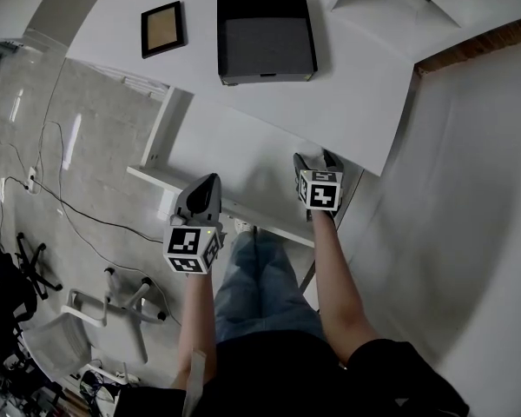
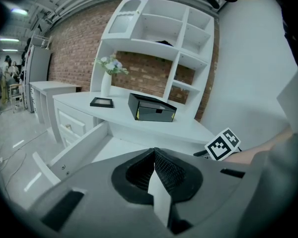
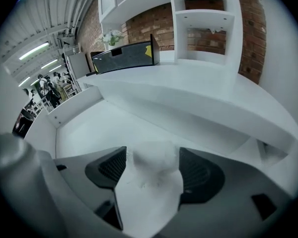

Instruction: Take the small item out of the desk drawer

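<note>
White rectangular desk point(image 1: 347, 76) with a white open-shelf hutch point(image 2: 154, 29) at the back, red brick wall behind it. Wide white desk drawer point(image 1: 234, 150) is pulled out towards the person, floor mostly bare. On the desktop: black rectangular lidded box point(image 1: 265, 33), and left of it, apart from it, a small black picture frame with a tan insert point(image 1: 163, 29). White vase with pale flowers point(image 2: 108, 76) stands further back by the hutch. Left gripper point(image 1: 210, 181) hangs over the front left part of the drawer, jaws fully together with tips meeting, nothing between them; the left gripper view confirms that point(image 2: 154, 152). Right gripper point(image 1: 316, 158) is at the right end of the drawer, just under the desktop's front edge, pointing in. In the right gripper view the right gripper point(image 3: 151, 155) has its jaws spread wide, and the small white lumpy item point(image 3: 151, 165) sits between the two black ribbed pads point(image 3: 198, 175) on the drawer floor. It nearly fills the gap, but the pads don't look pressed into it, so not gripped. Item is still inside the drawer, right side, near the back wall. White on white, so I can't make out its exact shape or material.
</note>
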Available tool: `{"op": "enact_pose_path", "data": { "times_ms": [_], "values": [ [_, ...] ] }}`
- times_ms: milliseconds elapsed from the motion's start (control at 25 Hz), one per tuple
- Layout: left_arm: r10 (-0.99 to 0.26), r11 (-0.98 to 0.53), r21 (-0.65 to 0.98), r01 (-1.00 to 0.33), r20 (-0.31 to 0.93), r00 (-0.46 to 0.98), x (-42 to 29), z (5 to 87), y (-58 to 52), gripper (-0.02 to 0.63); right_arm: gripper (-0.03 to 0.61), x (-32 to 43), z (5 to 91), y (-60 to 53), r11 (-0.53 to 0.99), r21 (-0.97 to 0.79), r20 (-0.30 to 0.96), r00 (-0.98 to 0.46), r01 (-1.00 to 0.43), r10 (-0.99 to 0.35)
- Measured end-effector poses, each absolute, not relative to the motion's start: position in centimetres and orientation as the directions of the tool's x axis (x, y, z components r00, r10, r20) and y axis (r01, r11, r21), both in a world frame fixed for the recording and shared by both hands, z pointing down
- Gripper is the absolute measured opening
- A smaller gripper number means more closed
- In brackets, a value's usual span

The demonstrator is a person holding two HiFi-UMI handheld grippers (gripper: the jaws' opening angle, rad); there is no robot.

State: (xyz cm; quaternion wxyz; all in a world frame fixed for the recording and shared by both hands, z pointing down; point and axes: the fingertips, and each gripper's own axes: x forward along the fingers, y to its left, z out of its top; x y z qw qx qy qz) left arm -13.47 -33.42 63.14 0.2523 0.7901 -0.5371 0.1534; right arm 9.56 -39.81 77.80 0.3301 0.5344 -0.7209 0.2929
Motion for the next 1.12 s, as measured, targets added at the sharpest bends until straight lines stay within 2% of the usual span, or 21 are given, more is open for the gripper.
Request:
{"op": "enact_pose_path", "data": {
  "times_ms": [240, 720, 1120],
  "values": [
    [-0.758, -0.296, 0.243, -0.924, 0.528, 0.382, -13.6, 64.1, -32.8, 0.009, 0.311, 9.4, 79.6, -40.3, 0.279, -0.059, 0.82, -0.206, -0.959, -0.534],
    [-0.749, -0.309, 0.248, -0.918, 0.531, 0.396, -13.2, 64.4, -32.2, 0.009, 0.267, 9.6, 79.0, -40.6, 0.273, -0.072, 0.803, -0.218, -0.959, -0.555],
    [-0.77, -0.323, 0.244, -0.914, 0.495, 0.404, -13.2, 62.8, -31.8, 0.009, 0.265, 5.9, 75.9, -38.4, 0.365, -0.128, 0.764, -0.327, -0.922, -0.556]
  ]
}}
